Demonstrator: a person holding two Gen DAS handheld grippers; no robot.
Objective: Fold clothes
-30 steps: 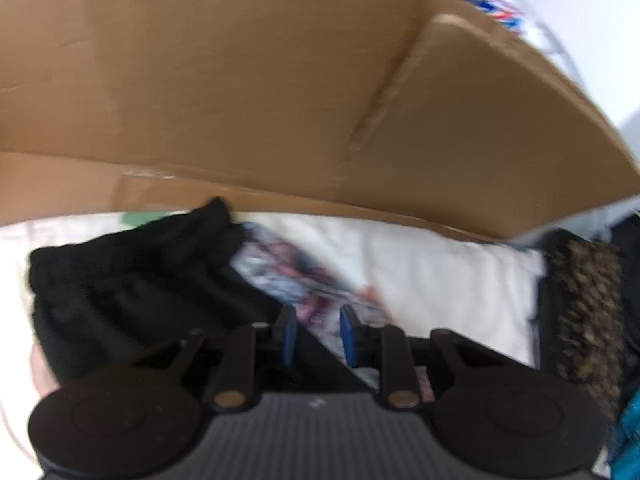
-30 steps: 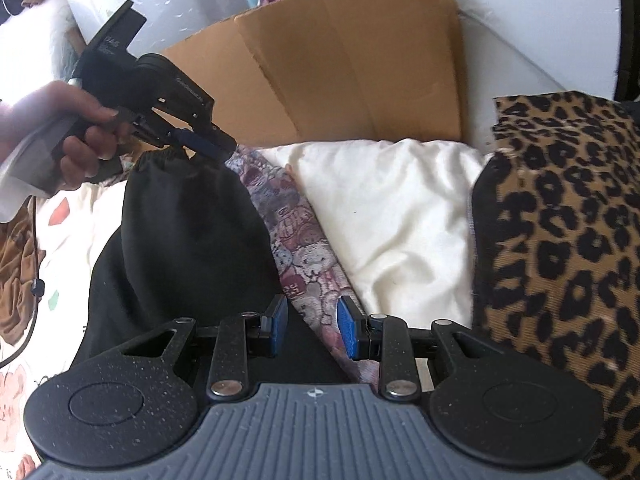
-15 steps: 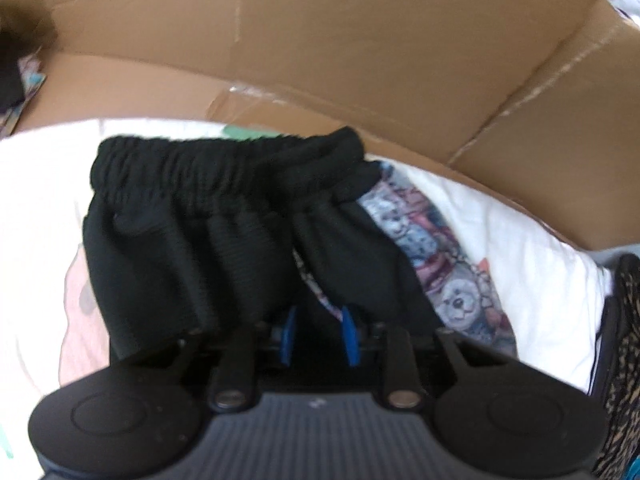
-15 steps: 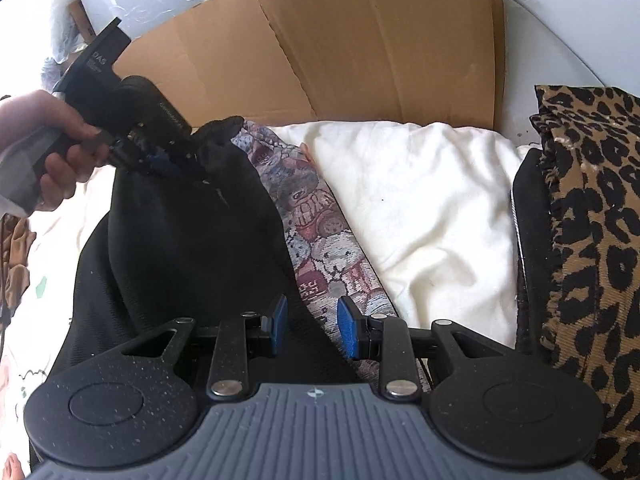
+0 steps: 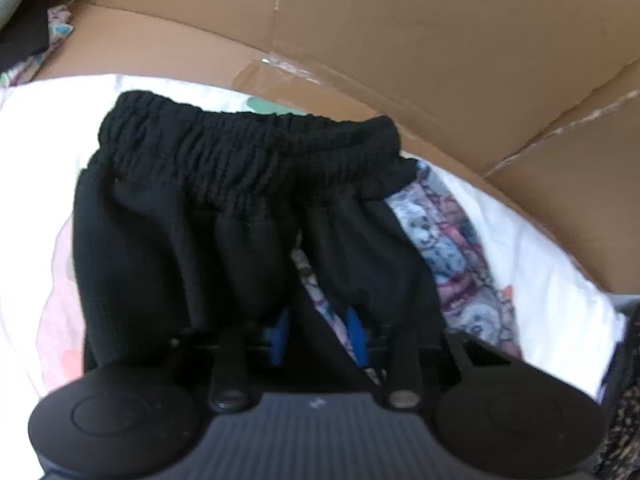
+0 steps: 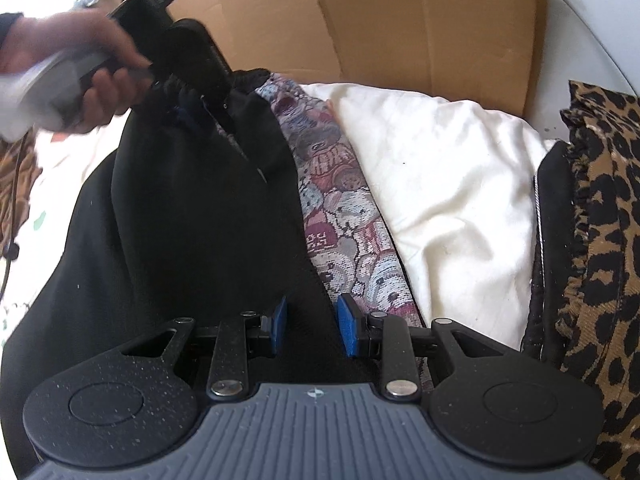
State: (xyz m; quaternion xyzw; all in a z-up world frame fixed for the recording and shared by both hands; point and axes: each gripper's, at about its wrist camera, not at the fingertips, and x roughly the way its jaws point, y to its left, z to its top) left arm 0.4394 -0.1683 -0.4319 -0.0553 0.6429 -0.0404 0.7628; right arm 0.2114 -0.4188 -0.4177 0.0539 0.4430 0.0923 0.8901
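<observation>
A black garment point(image 5: 180, 240) with a gathered elastic waistband point(image 5: 248, 148) lies over a bear-patterned cloth point(image 5: 452, 256). In the left wrist view my left gripper point(image 5: 318, 332) points steeply down. Its jaws are closing, with a fold of the black fabric between the blue pads. From the right wrist view the black garment point(image 6: 192, 220) rises to a peak at the left gripper point(image 6: 188, 112), held by a hand point(image 6: 80, 60). My right gripper point(image 6: 312, 322) sits at the garment's near end, and black fabric fills the gap between its pads.
Brown cardboard point(image 6: 400, 20) stands behind the bedding. A white cushion point(image 6: 448, 184) lies right of the bear-patterned cloth point(image 6: 344, 208). Further right is a leopard-print fabric point(image 6: 600, 200) with a black edge. Pale printed sheet shows at the left.
The left gripper has sunk and rolled, and the waistband now spreads wide across its view. The right gripper has dropped slightly closer to the cloth. The black garment stays between both pairs of pads.
</observation>
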